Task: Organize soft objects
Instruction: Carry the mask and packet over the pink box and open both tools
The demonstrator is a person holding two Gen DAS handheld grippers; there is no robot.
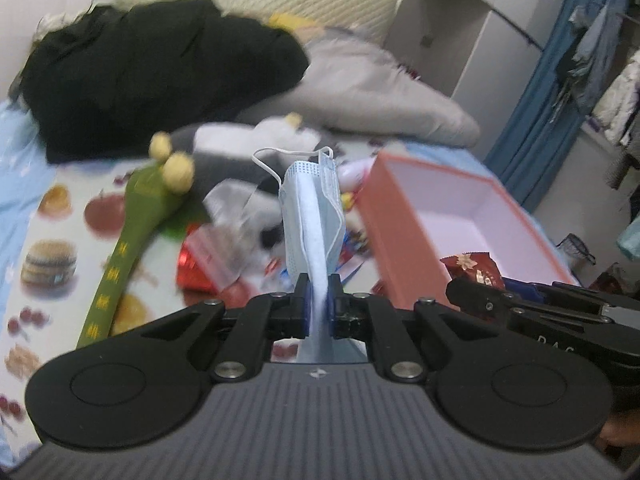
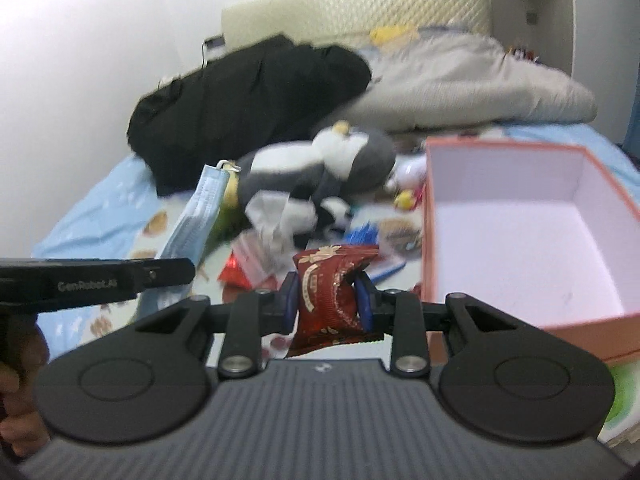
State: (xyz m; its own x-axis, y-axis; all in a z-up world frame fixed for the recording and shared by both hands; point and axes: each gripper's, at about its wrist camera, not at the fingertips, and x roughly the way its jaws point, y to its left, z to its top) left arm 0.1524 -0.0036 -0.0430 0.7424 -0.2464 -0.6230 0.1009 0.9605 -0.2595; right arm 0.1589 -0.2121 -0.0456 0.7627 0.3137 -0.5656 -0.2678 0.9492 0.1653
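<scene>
In the left wrist view, the left hand-held gripper (image 1: 318, 286) is seen at the bottom centre of the frame, its jaws closed on a folded blue face mask (image 1: 312, 216). The mask is pinched near its lower part and stands upright above the jaws, with a white ear loop curling off its top toward the upper left. At the lower right of that frame, the right hand-held gripper (image 1: 470, 284) is seen side-on, with a dark red snack packet (image 1: 474, 266) at its tip.

In the right wrist view, the right hand-held gripper (image 2: 330, 292) is closed on that red snack packet (image 2: 334, 292), which is squeezed and crumpled between the blue pads, bottom centre. The left hand-held gripper (image 2: 188, 268) enters from the left edge, and the mask (image 2: 198, 216) rises from it, tilted to the right.

Just beyond the packet, loose wrappers (image 2: 256, 264) lie on a fruit-printed sheet (image 1: 60, 216). To the right, an open pink box (image 2: 520, 232) rests on the bed, its inside pale. A green stuffed toy (image 1: 136, 216) lies at centre left of the left wrist view. Farther back, a grey-and-white plush (image 2: 320, 168) lies mid-frame, and behind it a black garment (image 2: 248, 104) and a grey pillow (image 2: 472, 88) are piled near the cream headboard (image 2: 360, 4).
</scene>
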